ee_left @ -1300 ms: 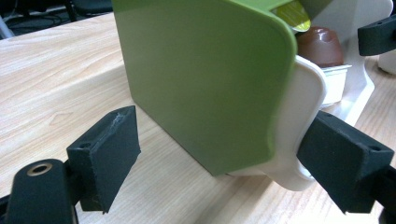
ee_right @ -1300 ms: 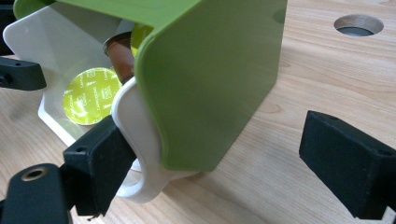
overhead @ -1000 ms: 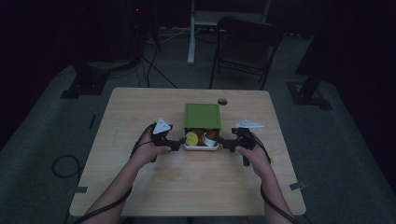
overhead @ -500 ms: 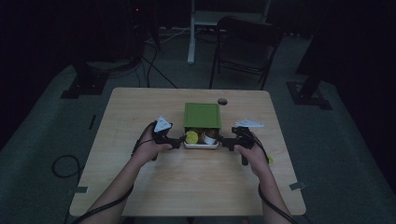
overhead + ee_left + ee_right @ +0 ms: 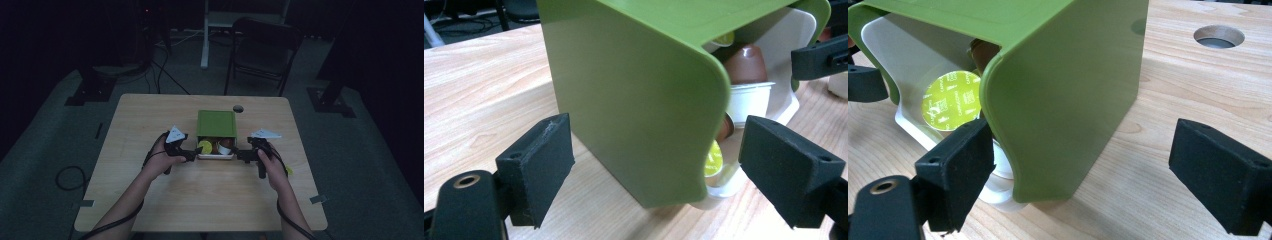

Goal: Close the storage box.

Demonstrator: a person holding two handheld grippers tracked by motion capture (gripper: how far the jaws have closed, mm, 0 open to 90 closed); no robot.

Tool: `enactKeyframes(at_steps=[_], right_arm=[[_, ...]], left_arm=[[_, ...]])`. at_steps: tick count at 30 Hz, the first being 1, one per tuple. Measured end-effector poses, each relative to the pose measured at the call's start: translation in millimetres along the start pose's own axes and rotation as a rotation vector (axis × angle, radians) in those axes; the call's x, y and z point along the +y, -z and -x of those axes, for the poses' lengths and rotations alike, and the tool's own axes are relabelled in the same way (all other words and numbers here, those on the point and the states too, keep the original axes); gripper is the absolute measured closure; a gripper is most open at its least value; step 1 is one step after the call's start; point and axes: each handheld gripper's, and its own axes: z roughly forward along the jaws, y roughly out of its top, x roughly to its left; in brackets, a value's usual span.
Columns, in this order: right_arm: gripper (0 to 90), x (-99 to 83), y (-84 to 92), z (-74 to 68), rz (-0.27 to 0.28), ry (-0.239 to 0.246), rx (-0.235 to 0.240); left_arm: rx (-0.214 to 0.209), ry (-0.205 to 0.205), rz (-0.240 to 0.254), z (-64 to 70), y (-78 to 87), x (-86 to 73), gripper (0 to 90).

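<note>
Both claws, left claw and right claw, gape astride green sleeve; uneven squeeze risks spilling capsules from white tray.

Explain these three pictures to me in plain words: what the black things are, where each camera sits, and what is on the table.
A person sits at a wooden table and holds a hand tool in each hand: the left gripper and the right gripper. Each ends in two black jaws.

The high view looks down from above the person. The other two pictures come from small cameras riding on the tools, looking out between their own jaws.

On the table stands a green box, a green cover over a white tray that sticks out toward the person. Inside lie coffee capsules, one with a yellow-green foil top, another brown.

Nothing is held. Both pairs of jaws stand open, one at each side of the box's near end. A round hole sits in the table behind it.
</note>
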Motion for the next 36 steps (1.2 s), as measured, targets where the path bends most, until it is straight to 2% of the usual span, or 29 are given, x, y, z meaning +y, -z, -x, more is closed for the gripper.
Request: enactKeyframes(at_steps=[2,12,22,33,36], right_arm=[[10.7,-1.2,1.2,0.1,0.003,-0.003,-0.002],[10.7,-11.3,8.6,0.0,-0.004,0.015,-0.016],[10.7,-19.6,14.5,-4.8,-0.013,0.023,-0.016],[10.7,-33.9,25.4,-7.5,-0.032,0.057,-0.021],[10.7,-38.0,27.7,-7.9,-0.032,0.053,-0.023]], left_arm=[[-0.003,-0.017,-0.003,2.9,1.4,-0.8,14.6],[0.006,-0.001,-0.010,6.0,8.8,-7.5,14.6],[0.014,-0.002,-0.017,8.1,18.6,-12.4,14.5],[0.011,-0.005,-0.051,13.0,31.0,-25.9,14.5],[0.013,-0.012,-0.062,13.6,34.8,-29.9,14.5]])
